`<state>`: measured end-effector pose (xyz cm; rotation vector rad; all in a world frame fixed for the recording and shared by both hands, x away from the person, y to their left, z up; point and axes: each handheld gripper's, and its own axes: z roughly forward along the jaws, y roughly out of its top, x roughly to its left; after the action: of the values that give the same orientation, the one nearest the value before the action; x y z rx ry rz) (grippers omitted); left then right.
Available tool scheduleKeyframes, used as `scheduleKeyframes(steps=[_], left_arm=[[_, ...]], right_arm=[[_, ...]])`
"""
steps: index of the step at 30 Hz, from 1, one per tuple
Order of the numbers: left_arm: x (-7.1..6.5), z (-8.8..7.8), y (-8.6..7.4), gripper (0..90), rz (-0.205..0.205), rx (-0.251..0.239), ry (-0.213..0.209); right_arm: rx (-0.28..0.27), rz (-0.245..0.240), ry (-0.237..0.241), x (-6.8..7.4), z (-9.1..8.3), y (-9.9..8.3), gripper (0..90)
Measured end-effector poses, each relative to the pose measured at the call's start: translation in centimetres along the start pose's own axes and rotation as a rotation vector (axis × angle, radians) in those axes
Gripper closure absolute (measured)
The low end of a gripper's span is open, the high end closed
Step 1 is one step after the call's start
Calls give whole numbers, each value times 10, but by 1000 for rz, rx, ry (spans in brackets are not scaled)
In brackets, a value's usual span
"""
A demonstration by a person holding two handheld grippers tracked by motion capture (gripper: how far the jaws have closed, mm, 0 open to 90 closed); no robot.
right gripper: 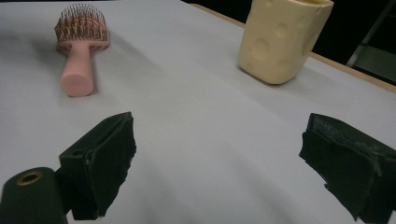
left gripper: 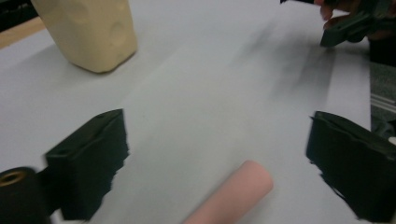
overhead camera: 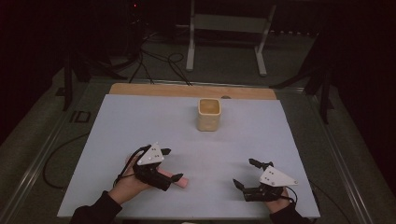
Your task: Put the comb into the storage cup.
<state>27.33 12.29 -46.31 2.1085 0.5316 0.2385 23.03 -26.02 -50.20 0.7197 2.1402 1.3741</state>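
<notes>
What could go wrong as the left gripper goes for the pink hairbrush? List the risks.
1. The left gripper is open with only the round end of the pink hairbrush handle between its jaws; a grip that near the tip could let the brush swing or slip.
2. The handle is round, so it may roll on the smooth white table if one jaw touches first.

We take this for a lab or recording studio rather than a home: the table wears a plain white sheet and stands amid black, unlit surroundings. Behind it, loose cables trail across a grey floor to a white metal stand (a rig frame, apparently).
</notes>
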Motion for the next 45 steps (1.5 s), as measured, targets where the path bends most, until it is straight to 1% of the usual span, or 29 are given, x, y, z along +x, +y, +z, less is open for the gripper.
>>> scheduleKeyframes(steps=[2, 3, 4, 5, 6, 8, 9, 10, 11, 15, 17, 18, 23, 26, 28, 29, 30, 32, 33, 35, 38, 41, 42, 43, 44, 45], left_arm=[[-1, 5, -2, 152, -7, 17, 2], [-1, 8, -3, 153, -8, 28, 1], [-1, 8, -3, 156, -8, 28, 1], [-2, 12, -4, 177, -4, 32, -1], [-2, 14, -5, 182, -4, 38, 7], [-2, 14, -5, 189, -4, 38, 7], [-3, 18, -6, 241, -10, 39, 6], [-3, 19, -6, 274, -13, 41, -3], [-3, 21, -6, 307, -10, 47, -1], [-2, 26, -6, 411, -31, 57, -4], [-2, 27, -6, 477, -32, 63, -1], [-1, 30, -6, 499, -37, 75, -3], [-2, 36, -8, 620, -39, 106, 11], [-2, 40, -8, 677, -48, 123, 0], [-3, 43, -8, 717, -41, 141, 1], [-3, 43, -8, 745, -41, 141, 1], [-5, 45, -8, 759, -32, 155, -7], [-5, 46, -8, 821, -27, 163, -11], [-6, 47, -8, 825, -23, 169, -9], [-6, 48, -8, 882, -21, 176, -13], [-7, 51, -7, 895, -16, 195, -9], [-8, 54, -6, 897, -29, 217, -11], [-8, 54, -6, 897, -29, 217, -11], [-8, 55, -7, 897, -26, 226, -12], [-8, 57, -7, 897, -37, 246, -10], [-8, 57, -7, 898, -39, 252, -12]], right_arm=[[0, 0, 2, 0, 0, 0, 94], [-1, 0, 3, 0, 0, 0, 94], [-1, -1, 2, 0, 0, 0, 94], [-1, -2, 2, 0, 0, 0, 94], [-1, -2, 2, 0, 0, 0, 94], [-1, -2, 2, 0, 0, 0, 94], [-1, -1, 3, 0, 0, 0, 94], [-1, -1, 4, 0, 0, 0, 94], [-1, -1, 4, 0, 0, 0, 94], [0, 0, 5, 1, 0, 0, 94], [-1, 0, 5, 1, 0, 0, 94], [-1, 0, 5, 1, 0, 0, 94], [-3, 0, 4, 0, 0, 0, 94], [-2, -2, 5, 0, 0, 0, 94], [-1, -1, 6, 0, 0, 0, 94], [-1, 0, 5, 0, 0, 0, 94], [-1, 0, 4, 0, 0, 0, 94], [1, 2, 6, 0, 0, 0, 94], [2, 2, 7, 0, 0, 0, 94], [3, 1, 7, 0, 1, 0, 94], [3, -2, 8, 1, 1, 0, 94], [2, -1, 9, 1, 1, 0, 94], [2, -1, 9, 1, 1, 0, 94], [2, 0, 9, 1, 1, 0, 94], [2, -1, 10, 1, 1, 0, 94], [2, -2, 10, 1, 1, 0, 94]])
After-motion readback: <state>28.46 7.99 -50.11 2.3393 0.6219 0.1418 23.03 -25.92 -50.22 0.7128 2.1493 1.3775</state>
